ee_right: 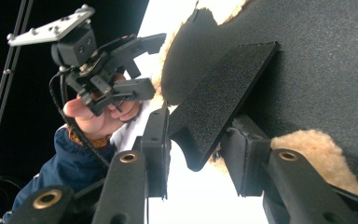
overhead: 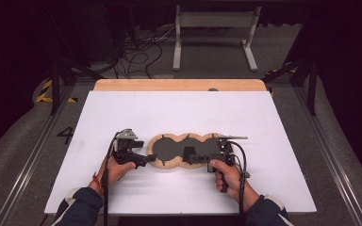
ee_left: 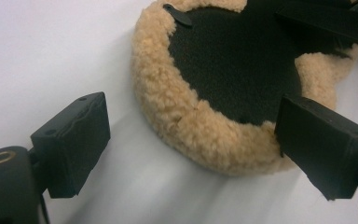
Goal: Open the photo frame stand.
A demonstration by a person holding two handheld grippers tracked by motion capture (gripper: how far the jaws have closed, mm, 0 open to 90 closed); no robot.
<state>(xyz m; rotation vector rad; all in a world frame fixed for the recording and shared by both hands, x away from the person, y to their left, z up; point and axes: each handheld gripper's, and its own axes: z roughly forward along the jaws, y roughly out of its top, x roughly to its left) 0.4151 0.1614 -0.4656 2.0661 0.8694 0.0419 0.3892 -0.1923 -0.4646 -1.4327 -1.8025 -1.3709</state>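
fleece mat [overhead: 169,162] — black flap [ee_right: 219,100] probably clamped, wooden board [overhead: 179,85] beyond

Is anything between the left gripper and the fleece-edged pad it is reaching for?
Nothing visible. The left gripper has its jaws open around the near edge of the fleece-edged pad, with bare white table beside it. The right gripper works the pad's other end.

Dark room, grey floor [overhead: 207,56], cables [overhead: 139,54], white bench [overhead: 215,21].
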